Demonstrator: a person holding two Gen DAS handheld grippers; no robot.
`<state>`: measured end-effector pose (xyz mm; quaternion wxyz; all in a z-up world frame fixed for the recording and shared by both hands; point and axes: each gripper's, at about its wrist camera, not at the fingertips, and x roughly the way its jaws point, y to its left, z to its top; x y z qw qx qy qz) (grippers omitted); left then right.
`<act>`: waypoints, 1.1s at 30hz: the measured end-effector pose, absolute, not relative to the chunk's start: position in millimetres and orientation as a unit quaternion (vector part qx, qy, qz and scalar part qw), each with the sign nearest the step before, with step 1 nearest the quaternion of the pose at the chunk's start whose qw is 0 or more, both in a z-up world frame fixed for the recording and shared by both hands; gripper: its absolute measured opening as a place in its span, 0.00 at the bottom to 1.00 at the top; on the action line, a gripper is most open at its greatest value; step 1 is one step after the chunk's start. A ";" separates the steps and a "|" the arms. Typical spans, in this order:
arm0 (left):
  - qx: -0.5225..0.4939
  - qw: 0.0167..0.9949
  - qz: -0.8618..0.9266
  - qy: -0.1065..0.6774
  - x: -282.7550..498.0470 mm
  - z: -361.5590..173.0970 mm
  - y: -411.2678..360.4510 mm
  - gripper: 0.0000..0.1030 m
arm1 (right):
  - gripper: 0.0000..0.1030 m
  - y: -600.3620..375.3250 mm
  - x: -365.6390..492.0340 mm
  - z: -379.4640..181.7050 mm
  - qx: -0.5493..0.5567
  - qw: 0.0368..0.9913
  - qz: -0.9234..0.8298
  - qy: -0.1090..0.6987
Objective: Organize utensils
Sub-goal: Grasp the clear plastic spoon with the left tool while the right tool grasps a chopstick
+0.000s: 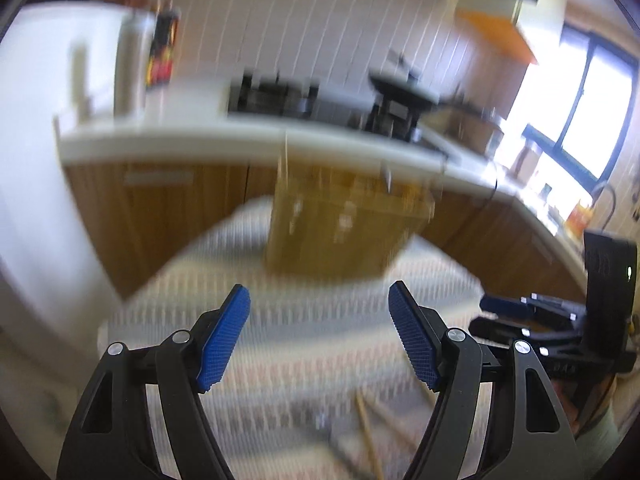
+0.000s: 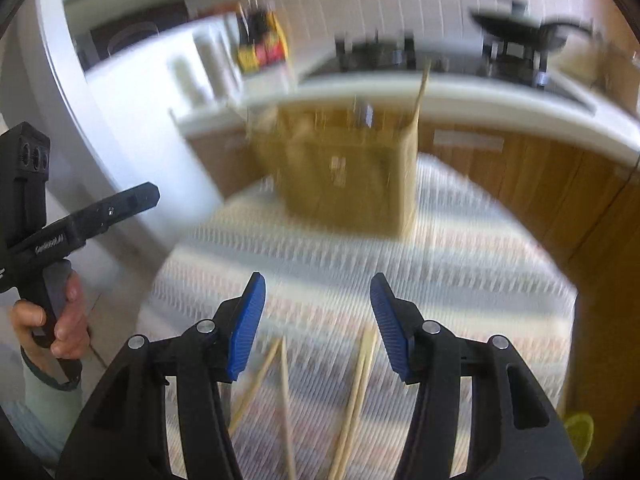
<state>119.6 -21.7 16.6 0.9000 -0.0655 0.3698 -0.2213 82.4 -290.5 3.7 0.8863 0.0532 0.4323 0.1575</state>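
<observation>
Both views are motion-blurred. A tan utensil holder box (image 1: 340, 228) stands at the far end of a round table with a striped cloth (image 1: 304, 332); it also shows in the right wrist view (image 2: 352, 176), with a stick rising from its right corner. Several wooden chopsticks (image 2: 356, 396) lie on the cloth (image 2: 460, 280) below my right gripper (image 2: 318, 320), which is open and empty. My left gripper (image 1: 320, 332) is open and empty above the cloth; chopsticks (image 1: 368, 432) lie near its right finger. The left gripper also appears at the left of the right view (image 2: 132, 200).
A white counter (image 1: 240, 144) over wooden cabinets runs behind the table, with a stove and a black pan (image 2: 520, 28). A white fridge (image 1: 48, 120) stands at left. A yellow-green object (image 2: 578, 432) sits at the lower right.
</observation>
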 end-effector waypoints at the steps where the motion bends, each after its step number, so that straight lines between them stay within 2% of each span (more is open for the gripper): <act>1: -0.063 0.894 -0.221 0.385 117.0 9.9 -21.9 0.67 | 0.50 -287.9 80.4 -4.2 0.054 0.876 0.158 0.453; 7: -0.041 0.853 -0.214 0.474 98.9 -48.1 -30.1 0.65 | 0.47 -269.7 64.5 -44.6 0.035 0.830 0.165 0.532; 12: -0.037 0.830 -0.209 0.516 90.6 -84.0 -35.0 0.59 | 0.36 -259.4 49.8 -69.2 0.026 0.803 0.173 0.569; 14: -0.037 0.823 -0.208 0.527 87.9 -93.0 -37.2 0.54 | 0.35 -256.0 47.7 -75.2 0.022 0.796 0.174 0.579; 22: -0.042 0.805 -0.203 0.557 85.7 -115.1 -46.9 0.45 | 0.32 -235.3 36.1 -93.0 -0.013 0.776 0.178 0.604; 27: -0.023 0.809 -0.191 0.555 89.3 -116.7 -62.5 0.43 | 0.25 -217.2 40.4 -105.2 -0.034 0.765 0.171 0.620; 31: 0.031 0.815 -0.177 0.551 89.3 -116.4 -86.2 0.41 | 0.19 -204.1 39.2 -112.2 -0.063 0.763 0.161 0.623; 33: 0.073 0.820 -0.165 0.543 85.7 -117.4 -96.6 0.31 | 0.14 -199.2 39.8 -114.8 -0.081 0.765 0.155 0.620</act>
